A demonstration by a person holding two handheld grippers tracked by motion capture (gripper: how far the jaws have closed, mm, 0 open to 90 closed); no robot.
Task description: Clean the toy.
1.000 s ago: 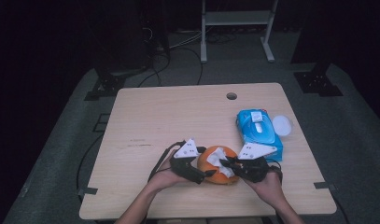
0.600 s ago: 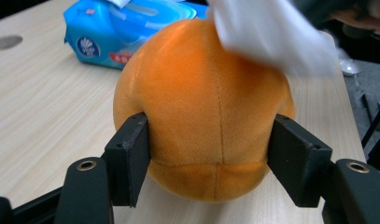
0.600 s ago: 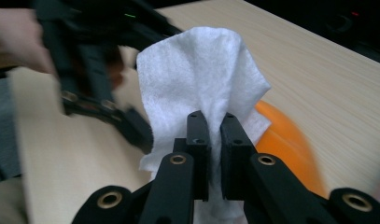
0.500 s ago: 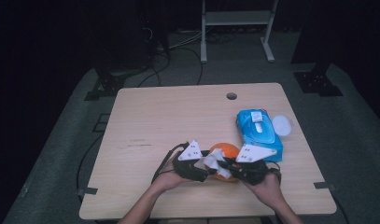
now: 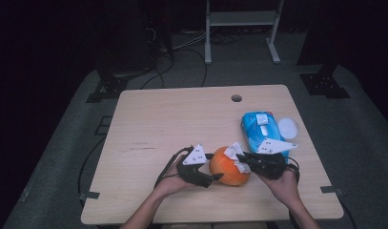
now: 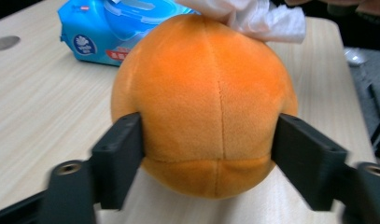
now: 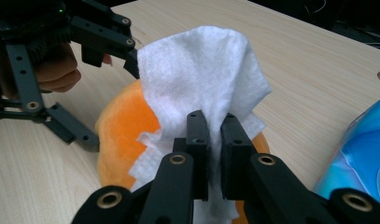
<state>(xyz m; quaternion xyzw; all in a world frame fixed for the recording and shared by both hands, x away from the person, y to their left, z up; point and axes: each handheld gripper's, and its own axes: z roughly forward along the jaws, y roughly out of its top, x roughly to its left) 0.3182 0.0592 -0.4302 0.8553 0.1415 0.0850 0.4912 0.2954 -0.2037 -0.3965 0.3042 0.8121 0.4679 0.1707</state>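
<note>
Change since a second ago: right gripper (image 5: 244, 162) has carried the white wipe (image 5: 235, 152) from beside the plush orange (image 5: 228, 166) up onto its top right side; left gripper (image 5: 213, 177) has kept its place, and its jaws have just been opening after a squeeze, with the orange between them.
Left gripper state: in the left gripper view the two black jaws stand at the orange's (image 6: 204, 100) flanks, touching the plush on both sides, a light hold rather than a hard pinch.
Right gripper state: jaws pressed together on a fold of the wipe (image 7: 204, 88), which drapes forward over the orange (image 7: 124, 135).
Orange location: near edge of the table (image 5: 158, 119), between the two grippers, with the blue wipes pack (image 5: 260, 131) just behind to the right.
Key relation: wipe lies on the orange's upper right, opposite the left gripper; the right hand is nearer the wiping surface.
Likely next move: dragging the wipe across the top while the left gripper steadies the orange.
</note>
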